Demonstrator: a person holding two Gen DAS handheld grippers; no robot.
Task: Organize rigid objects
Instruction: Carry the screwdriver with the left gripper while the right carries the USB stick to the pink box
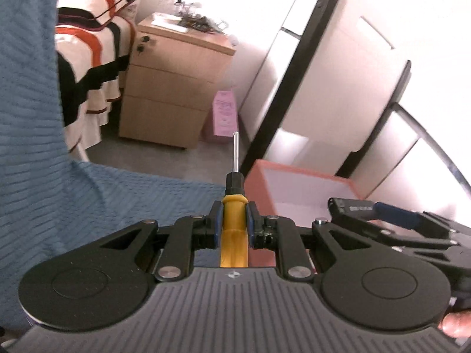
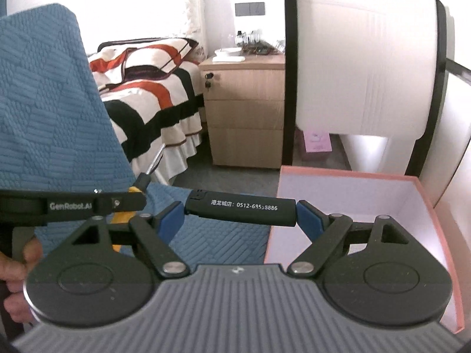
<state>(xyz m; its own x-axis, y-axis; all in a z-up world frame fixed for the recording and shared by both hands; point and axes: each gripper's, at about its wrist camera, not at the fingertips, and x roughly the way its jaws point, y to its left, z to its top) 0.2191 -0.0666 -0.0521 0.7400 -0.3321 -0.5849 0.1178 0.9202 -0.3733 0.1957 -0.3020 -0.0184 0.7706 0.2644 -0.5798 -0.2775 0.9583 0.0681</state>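
Jaws clamping screwdriver, lighter; pink box

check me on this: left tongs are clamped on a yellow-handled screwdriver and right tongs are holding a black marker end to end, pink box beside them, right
One slip: the right tongs hold a black lighter end to end, not a marker; the right wrist view shows its nozzle end and printed phone number. The left tongs do clamp the yellow-handled screwdriver, and the pink box sits beside them.

Each hand-held gripper, the left gripper and the right gripper, comprises a grey ribbed base plate, two round black discs, black linkage arms with silver rivets and blue finger pads; white "GenRobot.AI" lettering marks the left unit's side.
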